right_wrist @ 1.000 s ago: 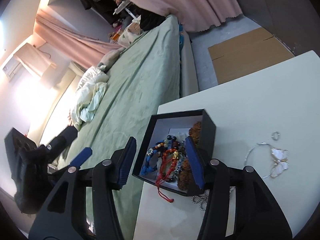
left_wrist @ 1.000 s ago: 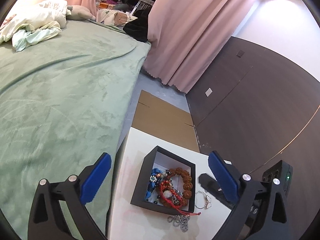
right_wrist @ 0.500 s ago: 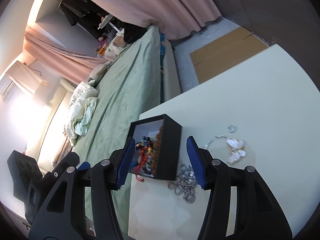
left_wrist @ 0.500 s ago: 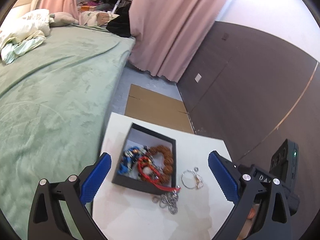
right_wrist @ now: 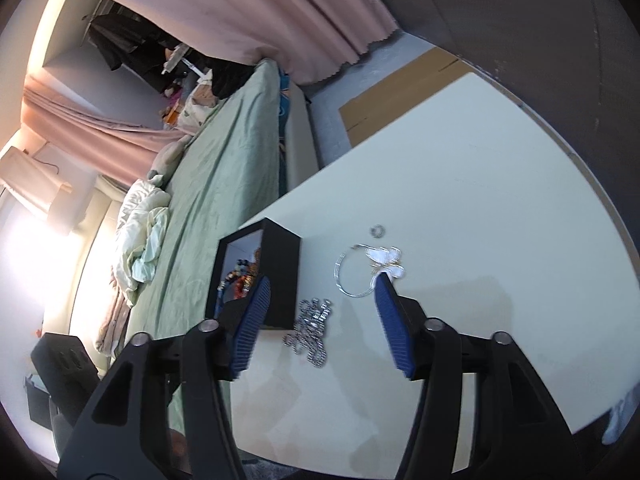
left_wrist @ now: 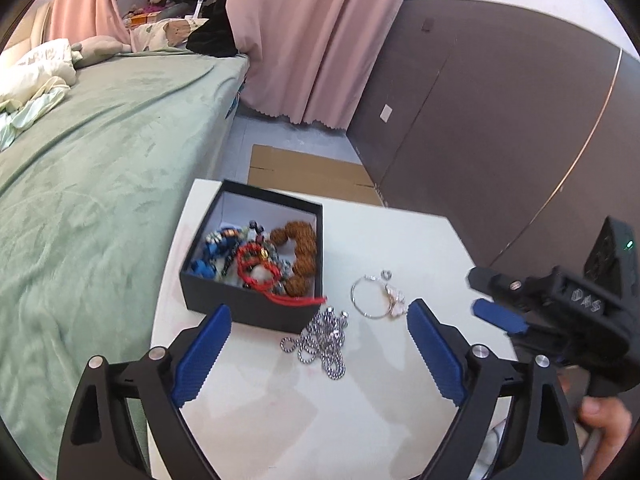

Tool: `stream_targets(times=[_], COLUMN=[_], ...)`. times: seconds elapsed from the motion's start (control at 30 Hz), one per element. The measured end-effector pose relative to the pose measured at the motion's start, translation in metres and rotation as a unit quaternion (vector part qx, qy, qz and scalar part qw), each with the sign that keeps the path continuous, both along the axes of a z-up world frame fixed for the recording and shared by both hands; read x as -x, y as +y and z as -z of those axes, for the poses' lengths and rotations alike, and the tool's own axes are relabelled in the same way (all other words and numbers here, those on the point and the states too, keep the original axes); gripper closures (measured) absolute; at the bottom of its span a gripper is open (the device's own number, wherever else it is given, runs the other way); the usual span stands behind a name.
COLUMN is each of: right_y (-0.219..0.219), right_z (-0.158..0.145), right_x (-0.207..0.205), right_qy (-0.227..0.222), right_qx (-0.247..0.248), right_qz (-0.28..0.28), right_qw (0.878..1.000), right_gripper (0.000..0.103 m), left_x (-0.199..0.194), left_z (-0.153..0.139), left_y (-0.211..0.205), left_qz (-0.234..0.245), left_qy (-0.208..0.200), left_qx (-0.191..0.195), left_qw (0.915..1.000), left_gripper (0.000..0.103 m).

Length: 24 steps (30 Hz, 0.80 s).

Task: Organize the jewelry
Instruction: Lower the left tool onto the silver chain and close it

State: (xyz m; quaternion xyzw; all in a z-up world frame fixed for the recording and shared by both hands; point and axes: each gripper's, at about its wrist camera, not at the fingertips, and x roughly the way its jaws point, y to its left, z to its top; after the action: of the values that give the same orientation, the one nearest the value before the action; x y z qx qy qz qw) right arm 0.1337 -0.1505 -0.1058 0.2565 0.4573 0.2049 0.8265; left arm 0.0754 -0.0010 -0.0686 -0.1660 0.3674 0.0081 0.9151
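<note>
Both tools hover over the white table (left_wrist: pixel 400 400), left tool (left_wrist: pixel 316 348) narrowing slightly, right tool (right_wrist: pixel 320 316) widening, both empty; silver chain (left_wrist: pixel 320 340) lies beside the black jewelry box (left_wrist: pixel 248 308).

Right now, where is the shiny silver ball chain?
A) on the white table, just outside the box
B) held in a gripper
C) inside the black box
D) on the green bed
A: the silver ball chain lies in a heap on the white table, beside the black box, with no gripper touching it.

One black box (left_wrist: pixel 256 312), one bead chain (left_wrist: pixel 320 344), one bangle (left_wrist: pixel 370 296), one small ring (left_wrist: pixel 386 275)
</note>
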Motion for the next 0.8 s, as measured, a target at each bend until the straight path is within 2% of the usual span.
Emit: stream_targets(times=[0.17,0.23,0.4,0.53,0.73,0.8], right_y=[-0.015,-0.019,-0.028,-0.037,-0.036,-0.032], right_z=[0.004,0.007,0.015,0.018,0.021,0.022], right_x=[0.006,0.007,0.004,0.001,-0.001,-0.003], right_qy=[0.012,0.018,0.039,0.053,0.059,0.062], right_qx=[0.005,0.011,0.021,0.019,0.023,0.024], right_qz=[0.011,0.011,0.017,0.023,0.021,0.017], right_qw=[1.0,1.0,0.999,0.998,0.998,0.998], right_gripper=[0.029,0.022,0.022,0.022,0.022,0.022], left_x=[-0.005,-0.009,-0.022,-0.032,-0.045,-0.049], left_z=[0.02,0.027,0.046,0.059,0.075,0.082], left_y=[-0.013,-0.016,-0.028,-0.033,-0.038,-0.042], left_qz=[0.002,0.003,0.009,0.013,0.006,0.009], left_qy=[0.019,0.026,0.043,0.055,0.074,0.085], left_qx=[-0.016,-0.024,-0.059,-0.072,-0.104,-0.112], left_qw=[0.9997,0.9994,0.9973,0.9958,0.9918,0.9901], left_gripper=[0.02,0.02,0.021,0.022,0.031,0.04])
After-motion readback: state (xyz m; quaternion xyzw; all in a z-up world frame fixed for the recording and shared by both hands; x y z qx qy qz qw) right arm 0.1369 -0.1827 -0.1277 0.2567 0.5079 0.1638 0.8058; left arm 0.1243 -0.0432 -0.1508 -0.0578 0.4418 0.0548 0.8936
